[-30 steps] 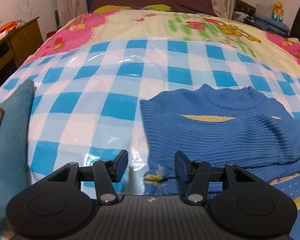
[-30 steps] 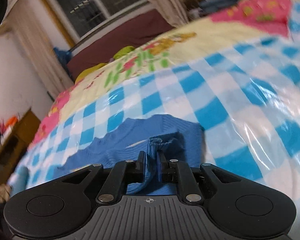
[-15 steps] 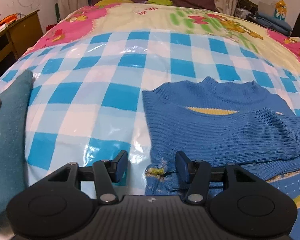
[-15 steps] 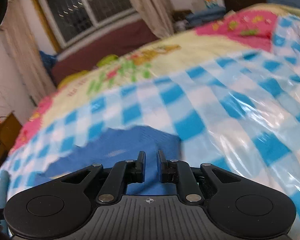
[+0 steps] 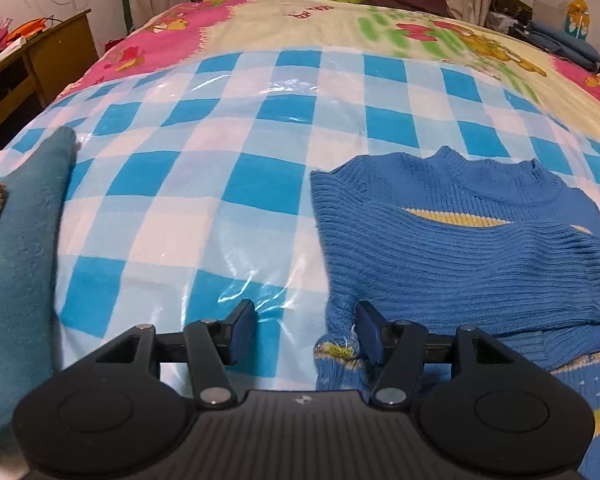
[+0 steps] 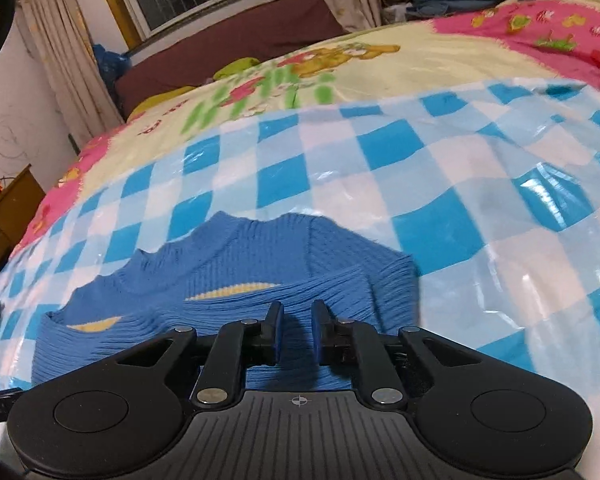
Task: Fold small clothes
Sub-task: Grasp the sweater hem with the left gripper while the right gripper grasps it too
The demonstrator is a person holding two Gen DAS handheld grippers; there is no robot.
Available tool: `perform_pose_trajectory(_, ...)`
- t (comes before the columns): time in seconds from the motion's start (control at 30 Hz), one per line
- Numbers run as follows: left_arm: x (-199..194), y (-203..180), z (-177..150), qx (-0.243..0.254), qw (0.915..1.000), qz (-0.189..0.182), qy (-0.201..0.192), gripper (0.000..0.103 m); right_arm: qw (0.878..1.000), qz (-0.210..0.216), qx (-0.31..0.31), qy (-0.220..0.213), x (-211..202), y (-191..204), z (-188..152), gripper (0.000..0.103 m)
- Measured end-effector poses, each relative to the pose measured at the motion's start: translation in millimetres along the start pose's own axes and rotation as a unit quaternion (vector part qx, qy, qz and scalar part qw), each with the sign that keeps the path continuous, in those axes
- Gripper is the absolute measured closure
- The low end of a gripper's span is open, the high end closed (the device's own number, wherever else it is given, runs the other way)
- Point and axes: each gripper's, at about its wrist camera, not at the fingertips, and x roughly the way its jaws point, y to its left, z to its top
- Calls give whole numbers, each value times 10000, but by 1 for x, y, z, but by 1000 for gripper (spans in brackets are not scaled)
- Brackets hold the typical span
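A small blue ribbed sweater (image 5: 460,248) with a yellow stripe lies on the checked plastic sheet (image 5: 220,160), its sleeves folded across the chest. My left gripper (image 5: 304,332) hovers at the sweater's lower left corner with its jaws opening. A cuff with yellow-green trim (image 5: 336,350) lies beside the right fingertip, unpinched. In the right wrist view the sweater (image 6: 260,256) sits just under my right gripper (image 6: 296,330). Its jaws stand a narrow gap apart and are closing, and nothing is pinched between the pads.
A teal cloth (image 5: 20,240) lies along the sheet's left edge. A wooden desk (image 5: 40,56) stands left of the bed and folded blue fabric (image 5: 560,36) is stacked at the back right. A cartoon bedspread (image 5: 300,28) covers the far half.
The right gripper has let go of the sleeve fold it pinched a second ago, and the sleeve now lies flat across the sweater. The left jaws stand slightly wider.
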Motion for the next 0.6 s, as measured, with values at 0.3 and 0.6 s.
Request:
perform_pose_trajectory(0.3,-71,30,-55,175,9994,-245,150,43,9973,612,-329,222,-91,-6,-28,82)
perform_pose_trajectory(0.6,-110,29,-127,364,9948,-613,724,44,9932,580,-236,977,-157,-32,-88,75)
